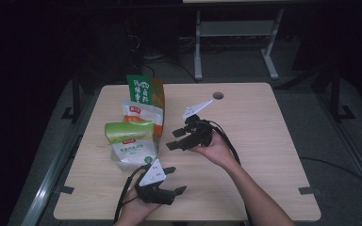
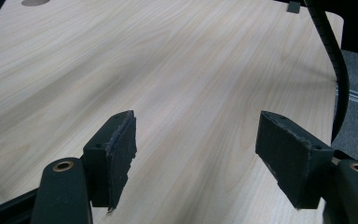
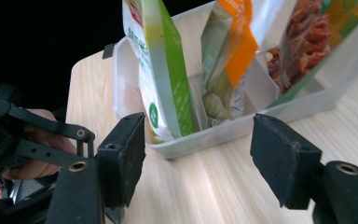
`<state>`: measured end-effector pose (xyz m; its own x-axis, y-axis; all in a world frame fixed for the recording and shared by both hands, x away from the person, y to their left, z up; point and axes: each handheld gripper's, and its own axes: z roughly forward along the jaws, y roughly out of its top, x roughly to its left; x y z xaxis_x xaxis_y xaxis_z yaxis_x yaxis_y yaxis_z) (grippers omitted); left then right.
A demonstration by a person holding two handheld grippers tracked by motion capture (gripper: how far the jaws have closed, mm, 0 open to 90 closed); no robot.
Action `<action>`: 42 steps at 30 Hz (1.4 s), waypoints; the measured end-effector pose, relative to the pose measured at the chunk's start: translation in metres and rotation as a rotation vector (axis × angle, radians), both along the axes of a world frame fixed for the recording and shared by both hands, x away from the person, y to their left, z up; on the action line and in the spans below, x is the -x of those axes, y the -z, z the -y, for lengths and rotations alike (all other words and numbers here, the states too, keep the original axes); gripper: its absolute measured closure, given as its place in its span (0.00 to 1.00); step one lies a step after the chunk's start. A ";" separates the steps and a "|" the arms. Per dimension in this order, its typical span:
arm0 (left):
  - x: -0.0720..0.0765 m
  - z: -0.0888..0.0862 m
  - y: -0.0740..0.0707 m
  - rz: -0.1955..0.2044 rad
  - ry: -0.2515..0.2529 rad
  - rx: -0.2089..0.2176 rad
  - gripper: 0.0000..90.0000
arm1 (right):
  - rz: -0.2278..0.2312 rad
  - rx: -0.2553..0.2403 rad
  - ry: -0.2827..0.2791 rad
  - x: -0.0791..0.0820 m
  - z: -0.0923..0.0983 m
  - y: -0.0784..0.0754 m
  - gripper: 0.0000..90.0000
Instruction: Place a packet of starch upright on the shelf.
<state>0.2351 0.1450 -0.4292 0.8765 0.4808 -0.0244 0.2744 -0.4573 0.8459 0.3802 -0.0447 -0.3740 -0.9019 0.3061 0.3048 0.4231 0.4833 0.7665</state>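
Fingers point(image 3: 121, 158) of your right gripper point(image 3: 198, 163) gape wide and empty before the clear bin point(image 3: 261, 119) of upright pouches point(image 3: 161, 70) on the tabletop point(image 1: 264, 132); your left gripper point(image 2: 198, 163) is spread wide too. Pouches look light, crinkly, slippery: pinch a top edge.

Tall green snack pouch point(image 3: 165, 65): top cut off by the right gripper view's upper edge.
Clear plastic tray point(image 3: 223, 133): right end runs off frame.
Pouch print point(image 1: 131, 149): too small to read from the high view.
Orange-striped pouch point(image 3: 235, 51): top cropped.
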 end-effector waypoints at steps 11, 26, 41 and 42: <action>0.000 -0.002 -0.001 0.000 -0.012 0.005 0.31 | -0.003 0.005 0.076 -0.006 0.030 -0.001 0.36; -0.002 -0.004 -0.002 -0.003 -0.018 0.009 0.31 | -0.007 0.019 0.146 -0.011 0.060 0.000 0.36; -0.004 -0.007 -0.003 0.000 -0.025 0.012 0.31 | -0.036 0.048 0.200 -0.010 0.087 0.004 0.32; -0.005 -0.007 -0.003 0.006 -0.023 0.010 0.31 | -0.037 0.046 0.202 -0.010 0.089 0.004 0.32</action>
<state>0.2398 0.1519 -0.4259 0.8654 0.5005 -0.0244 0.2799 -0.4424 0.8520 0.3899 -0.1337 -0.3780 -0.8092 0.4937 0.3184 0.5424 0.4196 0.7278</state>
